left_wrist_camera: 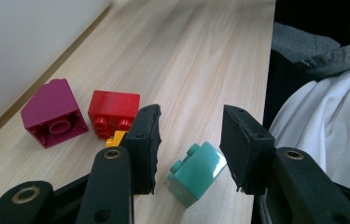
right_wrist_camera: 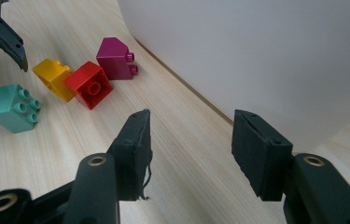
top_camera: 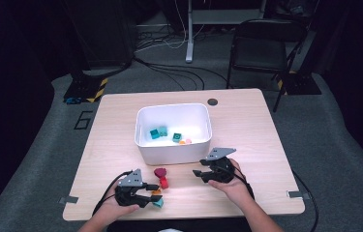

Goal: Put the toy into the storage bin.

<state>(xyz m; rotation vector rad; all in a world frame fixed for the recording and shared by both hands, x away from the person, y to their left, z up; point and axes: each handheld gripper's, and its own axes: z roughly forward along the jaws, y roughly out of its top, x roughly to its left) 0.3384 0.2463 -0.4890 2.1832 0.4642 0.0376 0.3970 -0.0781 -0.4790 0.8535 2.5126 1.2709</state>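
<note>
One teal brick point(left_wrist_camera: 196, 172) lies on the tabletop point(left_wrist_camera: 200, 60) between the left gripper point(left_wrist_camera: 190, 140)'s jaws, untouched, placed for a pinch. Red point(left_wrist_camera: 114, 112), purple point(left_wrist_camera: 53, 112) and yellow bricks point(right_wrist_camera: 53, 77) wait beside it. Right gripper point(right_wrist_camera: 191, 149) idles, jaws wide, near the white bin point(top_camera: 145, 150).

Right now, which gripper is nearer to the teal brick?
Left. The left gripper has the teal brick between its open jaws, not yet pressed. The right gripper hangs open by the white bin, well away from the brick.
</note>
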